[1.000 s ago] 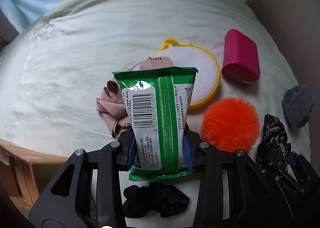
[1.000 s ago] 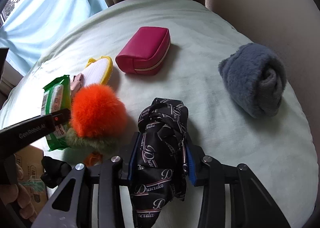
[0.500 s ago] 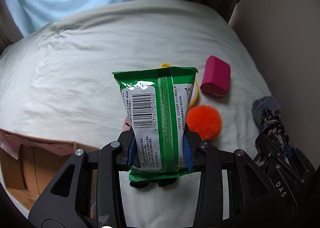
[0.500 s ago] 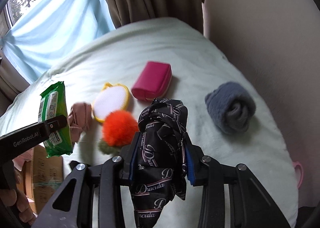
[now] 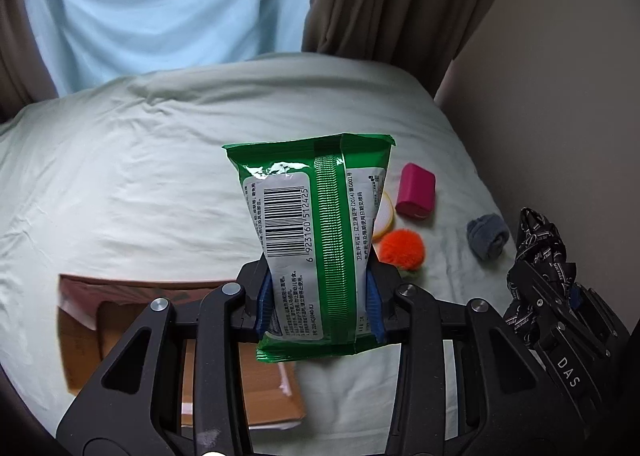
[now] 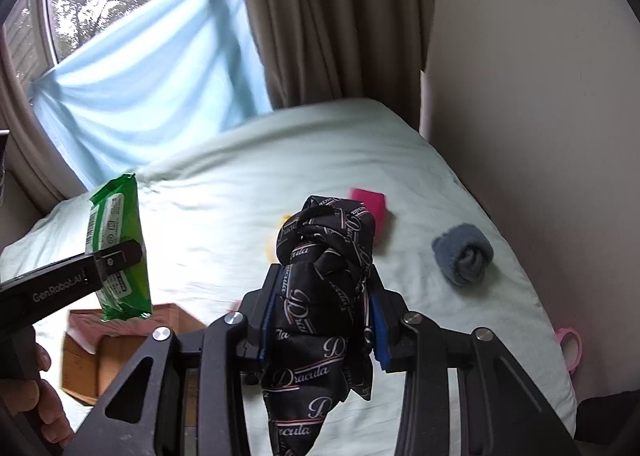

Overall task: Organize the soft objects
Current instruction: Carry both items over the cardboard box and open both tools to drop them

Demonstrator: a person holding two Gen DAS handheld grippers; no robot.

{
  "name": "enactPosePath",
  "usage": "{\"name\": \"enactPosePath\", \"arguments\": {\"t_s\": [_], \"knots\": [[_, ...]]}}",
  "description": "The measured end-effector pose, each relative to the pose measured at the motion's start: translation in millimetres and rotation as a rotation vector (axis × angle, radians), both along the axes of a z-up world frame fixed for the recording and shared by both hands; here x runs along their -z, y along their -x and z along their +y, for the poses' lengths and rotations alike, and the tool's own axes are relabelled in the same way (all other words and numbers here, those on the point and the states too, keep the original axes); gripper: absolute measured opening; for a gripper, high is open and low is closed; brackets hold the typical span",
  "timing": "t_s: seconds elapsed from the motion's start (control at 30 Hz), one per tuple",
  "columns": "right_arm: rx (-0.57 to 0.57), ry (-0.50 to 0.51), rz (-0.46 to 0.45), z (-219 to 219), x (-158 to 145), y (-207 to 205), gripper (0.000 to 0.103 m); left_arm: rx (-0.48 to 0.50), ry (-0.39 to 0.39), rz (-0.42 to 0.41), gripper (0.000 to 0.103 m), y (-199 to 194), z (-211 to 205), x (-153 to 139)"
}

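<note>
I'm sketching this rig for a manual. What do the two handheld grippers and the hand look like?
Both the left gripper and the right gripper are matte black, with triangular cutouts, silver screws and blue-padded fingers. White lettering marks their sides. A bare hand shows; no cables visible.

Wet-wipes pack [image 5: 316,240]: glossy green plastic film, white printed label, clamped in matt black plastic left gripper [image 5: 318,298] with blue pads. Printed scarf [image 6: 324,296]: smooth black cloth, slight sheen. At 3 o'clock of the pack, orange pom-pom [image 5: 401,249] is fluffy; bedsheet [image 5: 140,184] is matt, creased cloth; box [image 5: 120,320] is plain cardboard.

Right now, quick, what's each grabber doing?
Left gripper: shut on the green plastic wipes packet.
Right gripper: shut on the black printed fabric bundle.
</note>
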State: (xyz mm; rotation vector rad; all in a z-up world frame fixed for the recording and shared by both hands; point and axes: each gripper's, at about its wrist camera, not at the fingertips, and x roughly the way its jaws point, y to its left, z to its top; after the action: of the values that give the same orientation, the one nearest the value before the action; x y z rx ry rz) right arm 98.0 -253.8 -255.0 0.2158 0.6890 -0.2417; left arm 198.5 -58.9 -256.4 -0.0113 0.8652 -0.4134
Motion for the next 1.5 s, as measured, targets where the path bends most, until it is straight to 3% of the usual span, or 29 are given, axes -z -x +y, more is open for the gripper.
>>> {"name": "enactPosePath", "arguments": {"t_s": [0.13, 0.33, 0.5, 0.7, 0.93, 1.13, 1.43, 1.47, 1.5], "knots": [[-0.032, 0.013, -0.027, 46.4, -28.0, 6.9, 0.035, -0.013, 0.007, -0.015, 0.034, 6.8, 42.8, -18.7], [-0.097, 0.001, -0.029, 111.3, -43.9, 3.5, 0.035, -0.067, 0.010, 0.002, 0.034, 10.5, 116.1, -24.2], [-0.155, -0.003, -0.002, 169.7, -39.4, -11.0, 0.035, -0.114, -0.001, 0.069, 0.034, 4.7, 179.3, -1.9], [-0.206, -0.043, 0.087, 219.2, -3.0, -38.8, 0.035, -0.149, -0.047, 0.170, 0.034, -9.9, 229.3, 48.2], [-0.250, -0.108, 0.248, 244.3, 55.8, -76.2, 0.035, -0.161, -0.075, 0.300, 0.034, -26.3, 247.9, 103.0], [-0.244, -0.133, 0.389, 250.0, 101.2, -98.3, 0.035, -0.136, -0.109, 0.373, 0.034, -37.4, 230.4, 139.7], [-0.244, -0.140, 0.516, 235.7, 149.5, -127.7, 0.035, -0.102, -0.147, 0.465, 0.033, -59.0, 211.4, 184.7], [-0.244, -0.142, 0.523, 233.8, 152.1, -129.7, 0.035, -0.102, -0.147, 0.463, 0.034, -59.7, 211.1, 184.9], [-0.246, -0.145, 0.531, 232.1, 156.2, -131.8, 0.040, -0.097, -0.153, 0.454, 0.043, -59.3, 210.5, 183.8]]}}
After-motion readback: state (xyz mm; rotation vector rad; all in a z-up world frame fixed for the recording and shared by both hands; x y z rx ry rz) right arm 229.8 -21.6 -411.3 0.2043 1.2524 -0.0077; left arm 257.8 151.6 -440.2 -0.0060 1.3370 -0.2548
